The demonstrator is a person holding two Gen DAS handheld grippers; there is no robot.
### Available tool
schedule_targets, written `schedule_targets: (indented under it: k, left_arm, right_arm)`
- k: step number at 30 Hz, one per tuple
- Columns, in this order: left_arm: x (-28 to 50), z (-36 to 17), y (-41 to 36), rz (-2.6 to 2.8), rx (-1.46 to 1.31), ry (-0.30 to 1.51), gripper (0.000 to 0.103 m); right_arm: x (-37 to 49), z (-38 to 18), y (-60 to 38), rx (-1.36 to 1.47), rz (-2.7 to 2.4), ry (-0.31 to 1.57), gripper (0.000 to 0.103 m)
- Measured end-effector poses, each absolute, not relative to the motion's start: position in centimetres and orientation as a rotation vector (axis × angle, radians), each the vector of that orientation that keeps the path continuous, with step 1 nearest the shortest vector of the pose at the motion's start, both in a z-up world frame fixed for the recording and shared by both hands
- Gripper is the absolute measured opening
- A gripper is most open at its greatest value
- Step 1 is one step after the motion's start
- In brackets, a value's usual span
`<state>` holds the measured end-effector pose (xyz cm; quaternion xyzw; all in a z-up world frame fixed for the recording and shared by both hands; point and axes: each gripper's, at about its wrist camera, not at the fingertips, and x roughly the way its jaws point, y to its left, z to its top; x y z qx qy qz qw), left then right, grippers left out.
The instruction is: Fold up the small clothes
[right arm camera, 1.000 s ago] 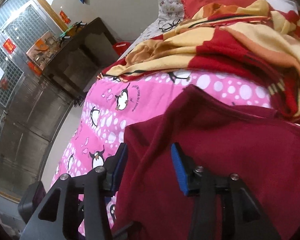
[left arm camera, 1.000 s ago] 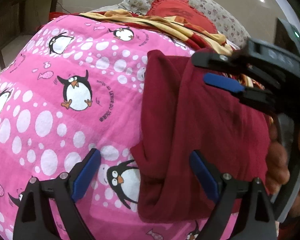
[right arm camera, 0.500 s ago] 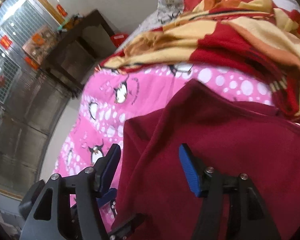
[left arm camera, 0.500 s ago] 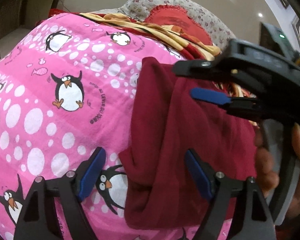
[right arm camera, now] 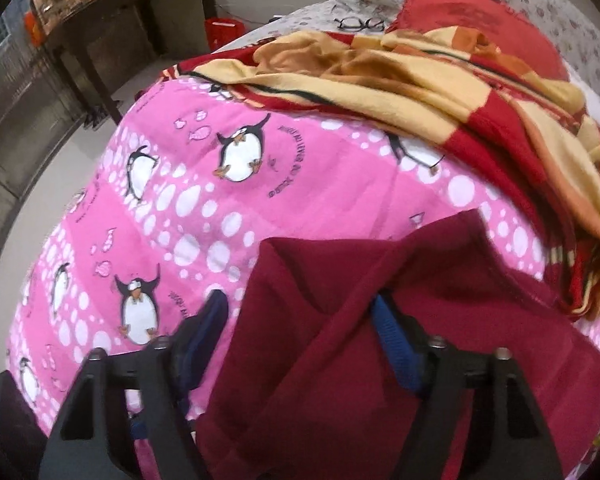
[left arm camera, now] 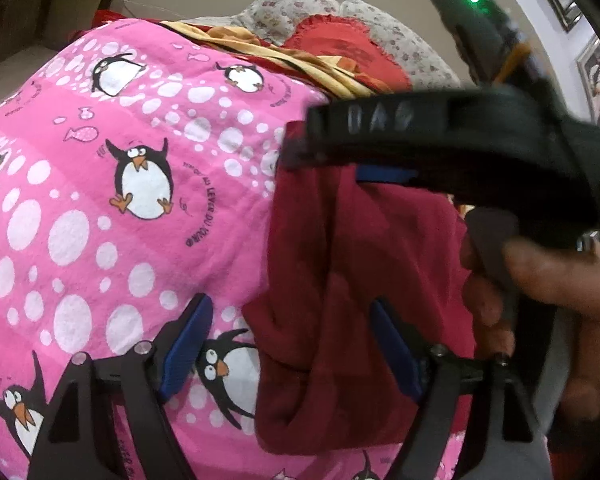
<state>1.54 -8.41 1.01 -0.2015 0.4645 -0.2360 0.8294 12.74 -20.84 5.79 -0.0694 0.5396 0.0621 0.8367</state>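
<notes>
**Both grippers spread over the maroon garment**

Your left gripper (left arm camera: 288, 354) stands wide, its pads clear of the maroon garment (left arm camera: 352, 280) on the pink penguin blanket (left arm camera: 100, 208). Your right gripper (right arm camera: 304, 340) is closing with a raised fold between its pads, not yet pinched. Beyond lie a striped blanket (right arm camera: 440, 84) and red cushion (right arm camera: 460, 4).

The right gripper (left arm camera: 384, 174) is smeared with motion blur in the left wrist view and covers the far part of the maroon garment (left arm camera: 340, 280), whose near end the right wrist view's bottom edge cuts off.
</notes>
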Motion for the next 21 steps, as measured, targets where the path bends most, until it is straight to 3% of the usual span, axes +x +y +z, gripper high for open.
schedule_targets:
  k: [2, 5, 8, 12, 21]
  left_arm:
    - [1.8, 0.8, -7.8, -0.515, -0.437, 0.989, 0.085]
    - [2.1, 1.0, -7.4, -0.509, -0.458, 1.003, 0.085]
    - [2.3, 1.4, -7.9, -0.511, -0.443, 1.006, 0.084]
    - [2.1, 1.5, -9.1, -0.502, -0.388, 1.013, 0.057]
    - [1.6, 1.6, -8.7, -0.491, -0.393, 1.025, 0.05]
  right_arm:
    - [12.1, 6.1, -21.5, -0.16, 0.143, 1.123, 0.065]
    - [11.3, 6.6, -23.9, -0.024, 0.198, 1.114, 0.051]
    - [10.7, 6.8, -26.1, 0.127, 0.234, 1.104, 0.05]
    - [10.4, 6.7, -26.7, 0.173, 0.248, 1.102, 0.05]
    - [10.5, 6.9, -26.4, 0.158, 0.249, 1.104, 0.05]
